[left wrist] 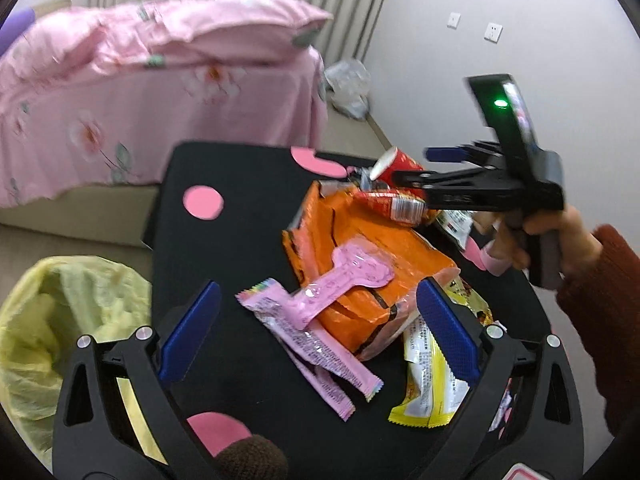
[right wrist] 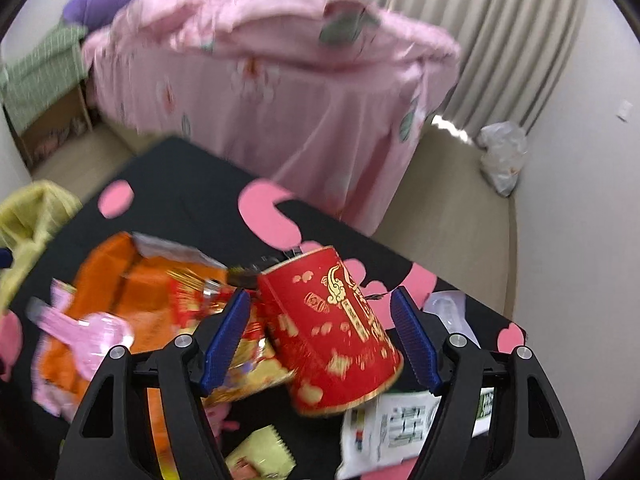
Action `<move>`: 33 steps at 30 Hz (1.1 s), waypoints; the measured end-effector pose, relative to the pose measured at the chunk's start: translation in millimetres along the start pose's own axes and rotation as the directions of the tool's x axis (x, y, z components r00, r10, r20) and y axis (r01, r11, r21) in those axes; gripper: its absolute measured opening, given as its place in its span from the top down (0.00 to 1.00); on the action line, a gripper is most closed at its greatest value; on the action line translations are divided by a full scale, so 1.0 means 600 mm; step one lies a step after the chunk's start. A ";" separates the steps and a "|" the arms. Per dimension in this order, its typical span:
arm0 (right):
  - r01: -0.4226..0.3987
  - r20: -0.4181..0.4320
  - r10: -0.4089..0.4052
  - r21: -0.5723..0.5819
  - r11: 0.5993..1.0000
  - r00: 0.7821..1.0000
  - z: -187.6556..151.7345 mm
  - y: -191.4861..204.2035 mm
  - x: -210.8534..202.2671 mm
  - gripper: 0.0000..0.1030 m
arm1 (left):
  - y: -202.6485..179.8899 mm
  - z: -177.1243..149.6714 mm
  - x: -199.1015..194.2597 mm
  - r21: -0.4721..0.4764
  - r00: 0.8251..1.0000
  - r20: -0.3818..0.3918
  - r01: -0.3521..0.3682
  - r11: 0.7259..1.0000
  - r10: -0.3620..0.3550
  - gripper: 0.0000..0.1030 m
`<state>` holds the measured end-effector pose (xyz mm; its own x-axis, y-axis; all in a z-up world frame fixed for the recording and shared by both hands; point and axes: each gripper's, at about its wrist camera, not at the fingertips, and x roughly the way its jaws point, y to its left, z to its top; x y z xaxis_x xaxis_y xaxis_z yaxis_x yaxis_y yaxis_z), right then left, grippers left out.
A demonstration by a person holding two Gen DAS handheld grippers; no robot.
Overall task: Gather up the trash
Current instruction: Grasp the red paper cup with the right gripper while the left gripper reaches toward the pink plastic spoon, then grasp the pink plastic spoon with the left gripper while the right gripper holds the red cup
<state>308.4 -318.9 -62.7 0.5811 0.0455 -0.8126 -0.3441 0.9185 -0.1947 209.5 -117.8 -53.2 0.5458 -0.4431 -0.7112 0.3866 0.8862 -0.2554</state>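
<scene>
Red cup (right wrist: pixel 332 332) w/ gold print, tilted

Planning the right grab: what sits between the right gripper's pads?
In the right wrist view, the red paper cup lies tilted between the open right gripper's pads.

Pink floral bedspread (right wrist: pixel 280 92) hangs before pleated curtains (right wrist: pixel 500 32).

The orange snack bag (left wrist: pixel 372 264) at centre frame is glossy, crinkled foil. The pink wrapper (left wrist: pixel 320 344) below it is shiny plastic film. The red cup (right wrist: pixel 336 332) looks like smooth printed paper with metallic gold marks. The black table (left wrist: pixel 224 240) is matt. The bin liner (left wrist: pixel 52 320) at lower left is thin, wrinkled yellow plastic.
</scene>
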 end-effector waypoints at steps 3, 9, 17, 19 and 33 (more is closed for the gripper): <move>0.000 -0.038 -0.001 -0.043 0.999 0.999 -0.002 0.002 0.021 0.44 | 0.001 0.001 0.016 0.022 1.000 -0.017 0.002 1.000 -0.002 0.09; 0.012 0.012 -0.011 -0.042 0.999 1.000 -0.021 0.008 -0.028 0.49 | 0.002 0.003 0.043 0.023 0.998 -0.053 0.015 1.000 -0.014 0.10; -0.038 0.171 0.016 0.126 0.991 0.985 -0.061 -0.028 -0.146 0.50 | -0.005 0.008 0.071 0.037 0.995 -0.097 0.027 0.999 -0.023 0.17; -0.052 0.190 0.022 0.153 0.987 0.982 -0.078 -0.030 -0.169 0.50 | -0.001 0.009 0.079 0.016 0.992 -0.124 0.035 0.999 -0.033 0.20; -0.076 0.179 0.014 0.346 0.935 0.984 -0.229 -0.038 -0.220 0.50 | -0.022 -0.002 0.067 0.048 0.987 -0.150 0.070 0.996 -0.063 0.25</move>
<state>138.4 -400.0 -26.4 0.6987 0.1280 -0.7038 -0.1107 0.9914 0.0704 225.5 -147.2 -78.9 0.4030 -0.4724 -0.7839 0.4592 0.8453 -0.2733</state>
